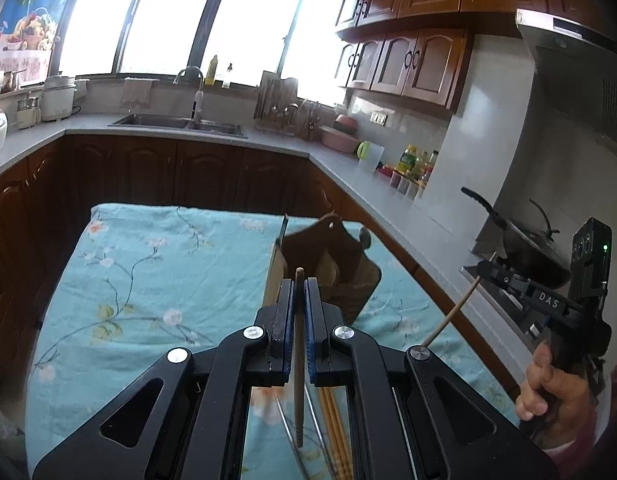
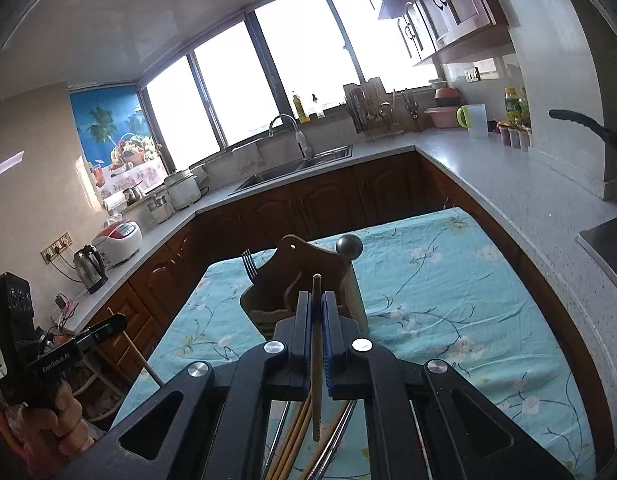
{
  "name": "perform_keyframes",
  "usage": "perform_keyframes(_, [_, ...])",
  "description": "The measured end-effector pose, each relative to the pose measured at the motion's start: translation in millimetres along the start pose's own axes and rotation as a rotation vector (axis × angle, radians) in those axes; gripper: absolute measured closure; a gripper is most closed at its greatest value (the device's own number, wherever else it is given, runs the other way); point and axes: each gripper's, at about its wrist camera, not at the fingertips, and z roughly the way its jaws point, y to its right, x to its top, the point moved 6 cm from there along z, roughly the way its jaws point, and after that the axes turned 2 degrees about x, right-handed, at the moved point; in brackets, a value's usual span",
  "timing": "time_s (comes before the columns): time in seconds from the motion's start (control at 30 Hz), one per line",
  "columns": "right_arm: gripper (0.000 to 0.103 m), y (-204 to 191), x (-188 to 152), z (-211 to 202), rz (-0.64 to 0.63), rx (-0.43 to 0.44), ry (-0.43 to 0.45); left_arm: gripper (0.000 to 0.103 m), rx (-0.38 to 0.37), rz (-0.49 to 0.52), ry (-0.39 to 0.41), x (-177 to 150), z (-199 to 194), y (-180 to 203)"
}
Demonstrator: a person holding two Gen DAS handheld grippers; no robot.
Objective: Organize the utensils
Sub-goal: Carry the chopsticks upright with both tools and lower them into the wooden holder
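The left tongs [image 1: 299,296] are clamped on a single wooden chopstick [image 1: 298,360], which runs lengthwise between the blue pads with its tip poking out just past them. The right tongs [image 2: 317,308] are likewise clamped on another chopstick [image 2: 316,360], held the same way. Both pairs hang above the desk [image 1: 148,264], which is draped in a turquoise cloth with a flower print.

On the cloth stands a brown wooden utensil holder [image 1: 332,264], directly ahead of both tongs. In the right wrist view a fork [image 2: 249,265] stands upright with its tines up in the holder's left compartment, and a dark round-headed utensil [image 2: 349,245], perhaps a ladle or spoon, rises at its right side; its lower part is hidden.

Below the left tongs more chopsticks [image 1: 335,432] lie on the cloth beside thin metal pieces. From the left wrist view the right tongs appear at the far right, held by a hand [image 1: 548,384].
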Motion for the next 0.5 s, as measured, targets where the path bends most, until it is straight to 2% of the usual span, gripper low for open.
perform_keyframes(0.23, [0.098,0.1,19.2,0.2,-0.001,0.002,0.042,0.099,-0.006,0.001,0.055,27.6,6.2,6.3])
perform_keyframes(0.5, [0.098,1.1,66.8,4.6,0.001,0.0,0.136,0.099,0.002,-0.022,0.167,81.0,12.9,9.3])
